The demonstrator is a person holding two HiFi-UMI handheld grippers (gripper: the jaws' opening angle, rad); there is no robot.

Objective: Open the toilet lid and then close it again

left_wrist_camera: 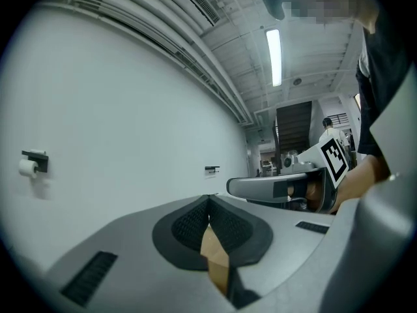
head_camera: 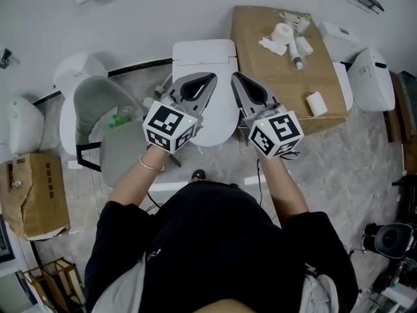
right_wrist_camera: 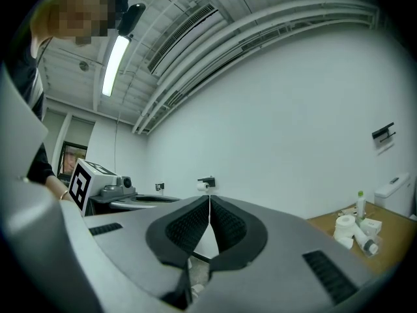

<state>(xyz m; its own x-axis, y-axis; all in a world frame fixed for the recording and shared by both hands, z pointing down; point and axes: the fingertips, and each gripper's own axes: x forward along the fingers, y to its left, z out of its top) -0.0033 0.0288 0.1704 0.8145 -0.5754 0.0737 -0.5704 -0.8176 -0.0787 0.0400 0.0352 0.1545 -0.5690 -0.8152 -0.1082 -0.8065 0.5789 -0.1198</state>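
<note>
Left claw (head_camera: 208, 79): jaws shut tip to tip, nothing between them. Its own view shows only a sliver of gap behind the touching tips. Right claw (head_camera: 237, 77): the same, tips met, empty. We see both held side by side, near each other, pointing away from the person toward the wall.

Toilet lid (head_camera: 212, 119): down, closed, white, under both claws in the head view. The toilet stands on the floor against the wall, with the cistern (head_camera: 203, 51) at the far end. The lid's long axis runs from the wall toward the person: hinge end far, free front lip near, showing between the two marker cubes.

Key relation: the claw tips sit over the far, hinge-side part of the lid, while the lip to be lifted lies back toward the person and lower. We judge the claws must draw back and drop to that lip before any lift. Neither is clearly nearer to it. The left sits closer to the lid's centre line, the right toward its right edge. Height above the lid we cannot tell. Opening not yet begun.
</note>
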